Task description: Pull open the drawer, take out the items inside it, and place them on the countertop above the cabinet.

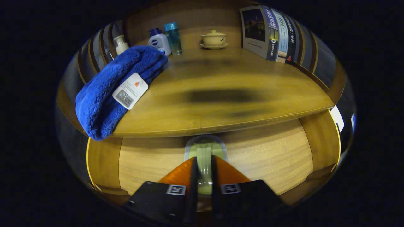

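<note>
A wooden drawer front [268,157] lies just below the countertop [221,104]. Its pale green handle [205,151] sticks out from the middle of the front. My gripper [204,170] is shut on that handle, with both fingers pressing its sides. The drawer looks closed or nearly closed, and its inside is hidden. A folded blue towel [116,85] with a white tag lies on the countertop's left part, hanging a little over the front edge.
At the back of the countertop stand a pump bottle [121,44], a white lotion bottle [159,41], a blue tumbler [173,37] and a lidded teacup on a saucer [214,38]. Several books [271,33] stand at the back right.
</note>
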Demonstrator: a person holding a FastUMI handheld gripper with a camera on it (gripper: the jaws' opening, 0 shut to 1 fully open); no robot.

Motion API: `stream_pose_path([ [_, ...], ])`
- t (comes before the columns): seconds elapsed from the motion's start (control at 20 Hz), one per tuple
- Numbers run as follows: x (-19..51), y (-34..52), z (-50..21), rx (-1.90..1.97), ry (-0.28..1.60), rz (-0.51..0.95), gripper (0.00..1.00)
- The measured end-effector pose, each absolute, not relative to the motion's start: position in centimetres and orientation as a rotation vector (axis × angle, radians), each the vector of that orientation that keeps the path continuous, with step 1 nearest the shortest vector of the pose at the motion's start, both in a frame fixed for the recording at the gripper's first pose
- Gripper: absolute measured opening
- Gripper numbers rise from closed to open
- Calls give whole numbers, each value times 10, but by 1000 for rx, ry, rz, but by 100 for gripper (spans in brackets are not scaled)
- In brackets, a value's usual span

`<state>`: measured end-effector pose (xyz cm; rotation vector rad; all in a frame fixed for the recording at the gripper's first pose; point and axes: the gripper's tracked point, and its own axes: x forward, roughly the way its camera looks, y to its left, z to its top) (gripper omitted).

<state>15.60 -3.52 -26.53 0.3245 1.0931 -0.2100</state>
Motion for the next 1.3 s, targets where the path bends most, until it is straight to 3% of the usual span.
stream_pose_path([
  [0.05, 156, -35, -265, 316, 1098, -202, 25],
  [0.1, 153, -33, -262, 314, 1099, -198, 21],
  [1.0, 115, -53, -127, 241, 890, -322, 21],
  [1.3, 143, -91, -65, 175, 735, -369, 21],
])
